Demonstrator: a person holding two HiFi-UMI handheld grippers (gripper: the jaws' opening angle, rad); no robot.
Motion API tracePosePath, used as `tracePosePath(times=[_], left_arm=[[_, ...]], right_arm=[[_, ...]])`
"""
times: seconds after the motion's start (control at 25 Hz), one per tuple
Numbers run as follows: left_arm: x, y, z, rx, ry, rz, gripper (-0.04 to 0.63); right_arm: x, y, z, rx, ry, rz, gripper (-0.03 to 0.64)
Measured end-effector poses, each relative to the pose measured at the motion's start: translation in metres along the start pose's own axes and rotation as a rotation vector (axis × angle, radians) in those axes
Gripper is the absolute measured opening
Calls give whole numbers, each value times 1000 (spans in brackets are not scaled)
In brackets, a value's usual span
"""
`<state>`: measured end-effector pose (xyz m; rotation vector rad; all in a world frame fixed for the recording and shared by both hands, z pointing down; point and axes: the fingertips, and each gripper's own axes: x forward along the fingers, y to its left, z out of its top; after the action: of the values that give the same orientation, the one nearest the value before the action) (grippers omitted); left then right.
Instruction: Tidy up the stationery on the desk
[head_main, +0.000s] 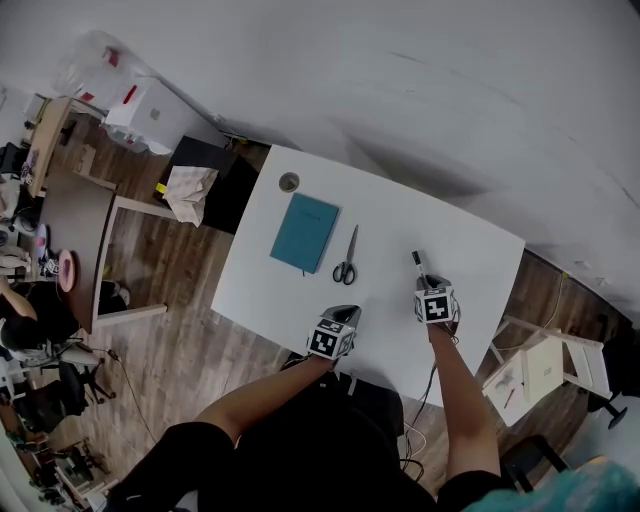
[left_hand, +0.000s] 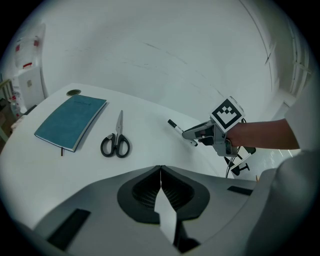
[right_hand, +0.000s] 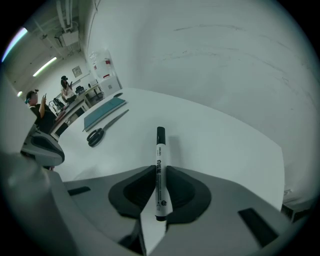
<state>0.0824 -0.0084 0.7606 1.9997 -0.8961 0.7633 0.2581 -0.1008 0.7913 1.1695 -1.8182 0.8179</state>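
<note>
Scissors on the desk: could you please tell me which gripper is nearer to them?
Left. The left gripper is just on the person's side of the scissors; the right gripper is farther off to their right, holding the marker.

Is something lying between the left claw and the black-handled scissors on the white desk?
Nothing visible. Only bare white desk lies between the shut left claw and the black-handled steel scissors; the teal notebook lies aside, to their left.
</note>
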Motion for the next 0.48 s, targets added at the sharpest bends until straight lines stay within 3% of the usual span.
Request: tracePosePath(times=[0.48], left_arm=[[-37,55,13,-32,-45,9,14]], right_arm=[[3,77,33,66,-36,50,80]])
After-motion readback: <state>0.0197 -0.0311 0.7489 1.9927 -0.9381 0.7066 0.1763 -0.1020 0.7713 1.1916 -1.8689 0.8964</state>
